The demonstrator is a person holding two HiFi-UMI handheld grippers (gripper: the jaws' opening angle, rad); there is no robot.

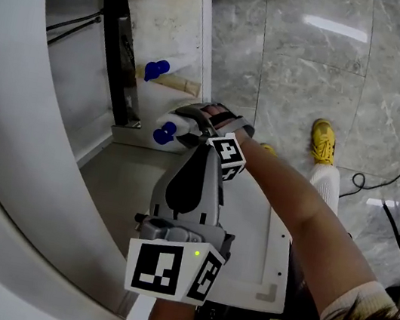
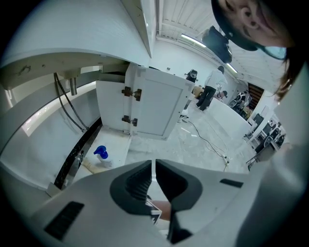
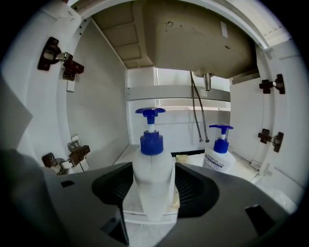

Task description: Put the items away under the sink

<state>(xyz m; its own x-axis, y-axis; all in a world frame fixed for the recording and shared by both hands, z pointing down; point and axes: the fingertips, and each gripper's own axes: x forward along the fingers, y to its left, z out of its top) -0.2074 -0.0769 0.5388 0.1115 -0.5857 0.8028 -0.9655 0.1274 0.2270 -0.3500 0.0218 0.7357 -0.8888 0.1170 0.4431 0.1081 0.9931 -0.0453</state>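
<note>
held bottle (image 1: pixel 169 122) mostly hidden behind right tongs (image 1: pixel 188 126), far bottle (image 3: pixel 219 157) label unreadable

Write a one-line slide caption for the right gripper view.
Right gripper clamps an upright blue-pump bottle before the under-sink cabinet, a second bottle standing inside.

Grey marble floor (image 1: pixel 316 68) beside an open white cabinet door (image 2: pixel 154 108).

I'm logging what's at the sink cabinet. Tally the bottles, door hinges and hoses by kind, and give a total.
Bottles: 2, one in the right gripper, one standing further in
Hinges: 4, two on the left, two on the right
Hoses: 2
Total: 8
</note>
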